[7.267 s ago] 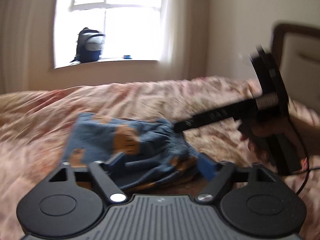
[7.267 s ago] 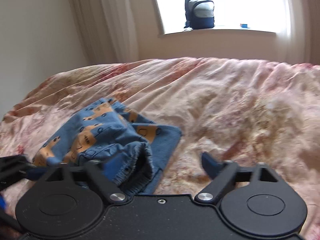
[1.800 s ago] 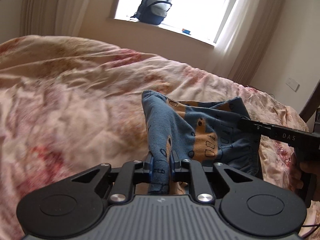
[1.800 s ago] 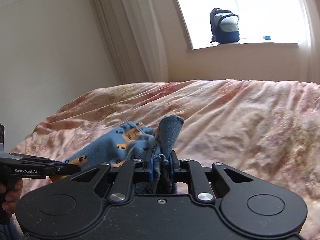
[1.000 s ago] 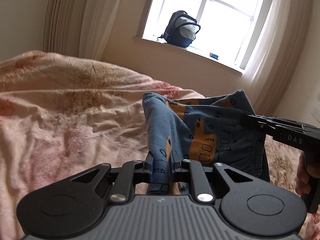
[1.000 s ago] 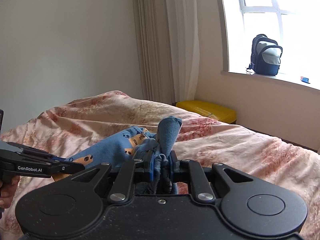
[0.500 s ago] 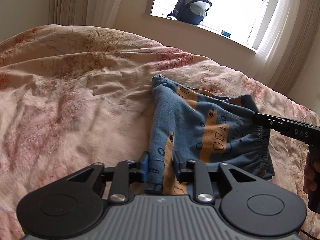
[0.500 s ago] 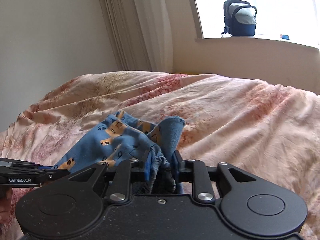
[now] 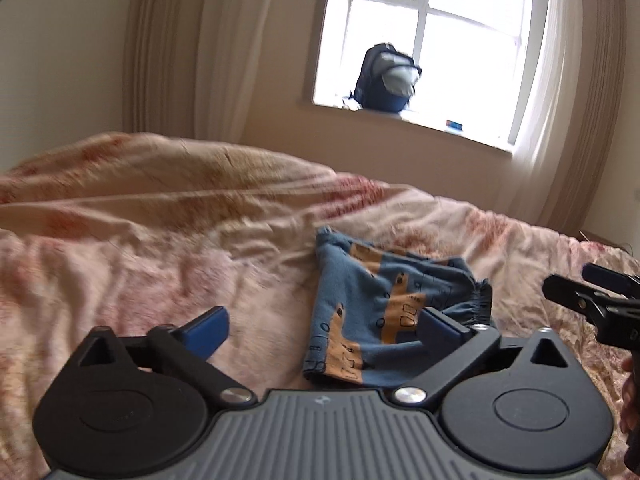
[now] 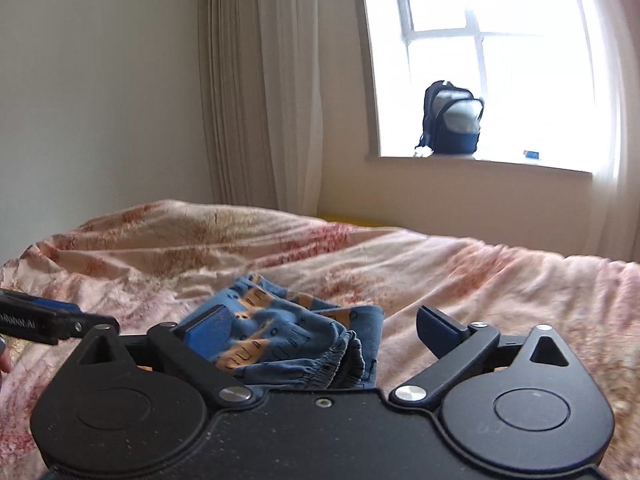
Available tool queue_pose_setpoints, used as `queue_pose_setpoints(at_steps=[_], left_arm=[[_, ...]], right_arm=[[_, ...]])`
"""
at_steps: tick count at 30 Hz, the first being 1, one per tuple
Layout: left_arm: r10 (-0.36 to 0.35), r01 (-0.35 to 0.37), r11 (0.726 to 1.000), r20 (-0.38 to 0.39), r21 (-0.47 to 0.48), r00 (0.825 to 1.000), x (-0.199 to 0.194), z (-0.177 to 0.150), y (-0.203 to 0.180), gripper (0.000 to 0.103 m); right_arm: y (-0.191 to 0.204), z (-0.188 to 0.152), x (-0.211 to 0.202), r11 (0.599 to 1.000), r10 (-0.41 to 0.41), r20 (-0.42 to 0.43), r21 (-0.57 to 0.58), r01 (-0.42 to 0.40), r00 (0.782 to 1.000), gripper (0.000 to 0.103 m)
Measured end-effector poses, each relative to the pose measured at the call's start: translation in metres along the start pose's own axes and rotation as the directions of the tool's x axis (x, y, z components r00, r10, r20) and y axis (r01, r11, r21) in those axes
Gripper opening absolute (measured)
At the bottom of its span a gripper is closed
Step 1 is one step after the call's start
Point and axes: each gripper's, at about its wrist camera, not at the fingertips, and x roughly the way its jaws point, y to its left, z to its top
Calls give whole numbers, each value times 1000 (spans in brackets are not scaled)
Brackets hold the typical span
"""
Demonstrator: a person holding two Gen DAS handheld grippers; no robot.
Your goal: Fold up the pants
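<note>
Small blue pants (image 9: 372, 312) with orange car prints lie in a folded heap on the pink floral bedspread (image 9: 160, 248). In the right wrist view the pants (image 10: 280, 332) show their elastic waistband toward me. My left gripper (image 9: 324, 324) is open and empty, its jaws spread wide just above the near edge of the pants. My right gripper (image 10: 320, 330) is open and empty, close over the waistband side. The right gripper's tip (image 9: 580, 292) shows at the right edge of the left view; the left gripper's tip (image 10: 60, 322) shows at the left edge of the right view.
The bedspread (image 10: 480, 280) spreads wide and rumpled all round the pants. A dark backpack (image 9: 386, 80) stands on the windowsill behind the bed. Curtains (image 10: 260, 100) hang left of the window. A yellow object (image 10: 352, 220) peeks out behind the bed.
Both grippers have opened and let go of the pants, which now lie on the bed. Both grippers have pulled back and tilted up a little.
</note>
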Motion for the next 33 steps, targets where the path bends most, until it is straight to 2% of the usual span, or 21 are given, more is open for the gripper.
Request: queue_pose_setpoints(at_steps=[7,16,33], left_arm=[[47,-49,998,59,36,997,-52,-25,0,103],[86,-87,995,32,39,996,-80,-59,6,103],[104,-104,994,2,45,995,-75,-73,12,103]], right_arm=[[22,-9,-53,999,-29,28,16,28,999,102],[51,-44,-104,999,-23,31,-31,24,999,102],[56,-55,-109,1000,-19,19,-18,19,1000,102]])
